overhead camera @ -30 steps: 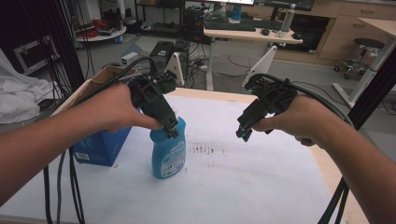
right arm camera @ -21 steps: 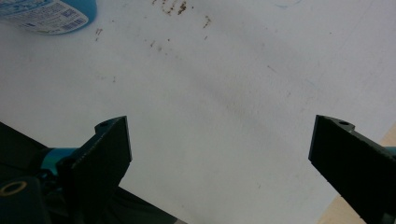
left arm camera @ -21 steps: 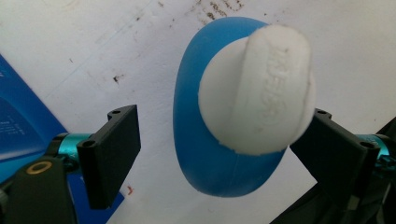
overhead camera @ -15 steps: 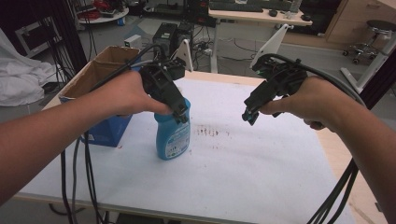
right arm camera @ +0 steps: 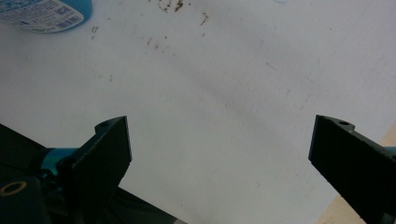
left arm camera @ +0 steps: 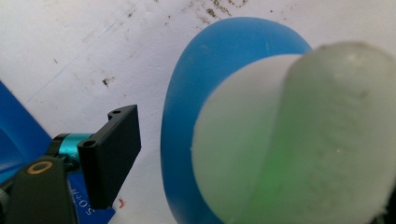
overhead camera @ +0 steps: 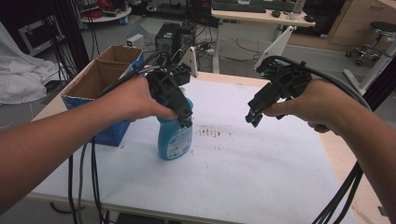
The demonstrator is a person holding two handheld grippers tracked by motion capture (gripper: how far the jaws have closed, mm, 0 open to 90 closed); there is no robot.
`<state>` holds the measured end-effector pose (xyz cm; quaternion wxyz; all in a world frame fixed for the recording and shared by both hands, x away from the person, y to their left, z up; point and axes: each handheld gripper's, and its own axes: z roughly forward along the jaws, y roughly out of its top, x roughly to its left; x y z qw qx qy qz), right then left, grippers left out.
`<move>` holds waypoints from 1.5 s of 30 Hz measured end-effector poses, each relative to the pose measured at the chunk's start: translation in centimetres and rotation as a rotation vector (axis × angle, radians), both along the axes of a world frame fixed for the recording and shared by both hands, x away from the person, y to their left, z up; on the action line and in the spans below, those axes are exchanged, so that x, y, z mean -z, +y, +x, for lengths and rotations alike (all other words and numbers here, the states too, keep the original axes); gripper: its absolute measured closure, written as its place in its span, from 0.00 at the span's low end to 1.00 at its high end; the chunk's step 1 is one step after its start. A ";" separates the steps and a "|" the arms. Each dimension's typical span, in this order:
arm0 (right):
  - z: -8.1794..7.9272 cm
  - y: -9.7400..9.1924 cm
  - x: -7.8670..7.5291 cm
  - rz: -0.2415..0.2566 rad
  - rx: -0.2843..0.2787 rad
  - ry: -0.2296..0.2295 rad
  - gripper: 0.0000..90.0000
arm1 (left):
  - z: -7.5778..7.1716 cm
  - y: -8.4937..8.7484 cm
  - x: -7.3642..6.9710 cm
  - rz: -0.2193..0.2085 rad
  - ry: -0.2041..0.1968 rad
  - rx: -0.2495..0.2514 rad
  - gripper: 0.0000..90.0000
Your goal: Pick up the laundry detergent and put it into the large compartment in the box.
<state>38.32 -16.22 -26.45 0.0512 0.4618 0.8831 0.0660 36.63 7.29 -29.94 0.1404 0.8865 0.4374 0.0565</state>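
Observation:
A blue spray bottle (overhead camera: 175, 137) with a pale label stands upright on the white table (overhead camera: 243, 177). My left gripper (overhead camera: 185, 120) is at its top, tilted down to the right. In the left gripper view the bottle's blue body (left arm camera: 187, 93) and its pale translucent cap (left arm camera: 303, 140) fill the space between the jaws; the left jaw stands well off the cap, and the right jaw is hidden behind it. My right gripper (overhead camera: 253, 117) hovers above the table to the bottle's right, open and empty (right arm camera: 222, 122), with the bottle's label (right arm camera: 42, 14) at the far corner.
A cardboard box with blue sides (overhead camera: 100, 79) stands at the table's left edge, close behind the bottle. Dark stains (overhead camera: 212, 133) mark the table between the grippers. Cables (overhead camera: 88, 177) hang off the front left edge. Desks and computers stand beyond the table.
The camera's view has shifted a little. Both grippers and the bottle keep their places relative to one another.

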 end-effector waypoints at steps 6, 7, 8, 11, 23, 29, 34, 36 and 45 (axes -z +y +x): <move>0.0 -0.1 0.1 0.000 0.009 0.001 0.06 | -0.1 -0.1 0.4 -0.005 0.004 -0.006 0.18; 0.0 -0.1 0.1 0.002 0.009 0.002 0.06 | -0.1 -0.1 0.4 -0.004 0.004 -0.007 0.18; 0.0 -0.1 0.1 0.003 0.009 0.001 0.06 | -0.1 -0.1 0.5 -0.004 0.004 -0.009 0.19; 0.0 -0.1 0.1 0.004 0.010 0.003 0.06 | -0.1 -0.1 0.6 -0.002 0.000 -0.013 0.21; 0.1 -0.4 0.1 0.006 0.017 0.004 0.06 | 0.0 -0.5 0.9 0.020 -0.008 -0.018 0.31; 0.2 -0.5 0.1 0.009 0.022 0.002 0.06 | 0.1 -0.6 1.1 0.024 0.000 -0.025 0.35; 0.2 -0.7 0.1 0.011 0.018 0.000 0.06 | 0.1 -0.9 1.1 0.023 0.004 -0.015 0.43; 0.2 -0.7 0.2 0.012 0.019 0.000 0.06 | 0.1 -0.9 1.1 0.023 0.004 -0.015 0.44; 0.3 -0.8 0.3 0.014 0.020 0.003 0.06 | 0.1 -0.9 1.1 0.016 0.003 -0.012 0.46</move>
